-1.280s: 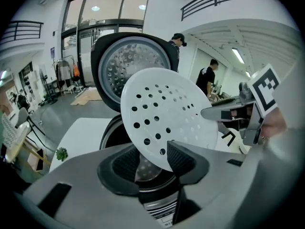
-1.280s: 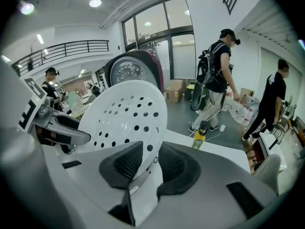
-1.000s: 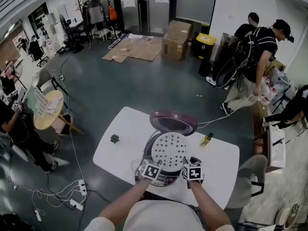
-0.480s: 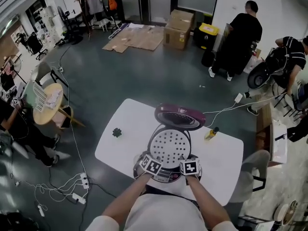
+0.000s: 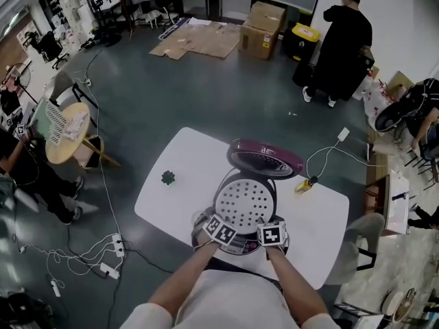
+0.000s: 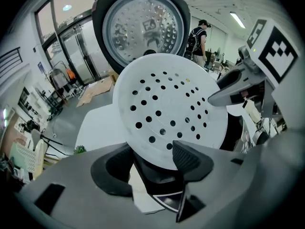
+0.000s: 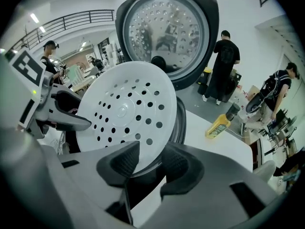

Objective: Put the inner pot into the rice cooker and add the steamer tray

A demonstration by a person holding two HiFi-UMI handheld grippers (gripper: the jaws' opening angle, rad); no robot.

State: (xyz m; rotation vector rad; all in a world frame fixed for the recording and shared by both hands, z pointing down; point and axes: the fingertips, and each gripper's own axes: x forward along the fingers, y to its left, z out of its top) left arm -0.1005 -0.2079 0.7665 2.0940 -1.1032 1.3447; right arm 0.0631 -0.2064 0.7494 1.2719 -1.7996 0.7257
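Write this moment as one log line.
steamer tray: over rice cooker; left gripper, right gripper: jaws just opening, tray rim between them

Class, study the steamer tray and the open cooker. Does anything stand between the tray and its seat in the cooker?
Nothing visible does. The tray lies over the cooker's mouth, the lid is swung back behind it, and the bottle stands apart on the table.
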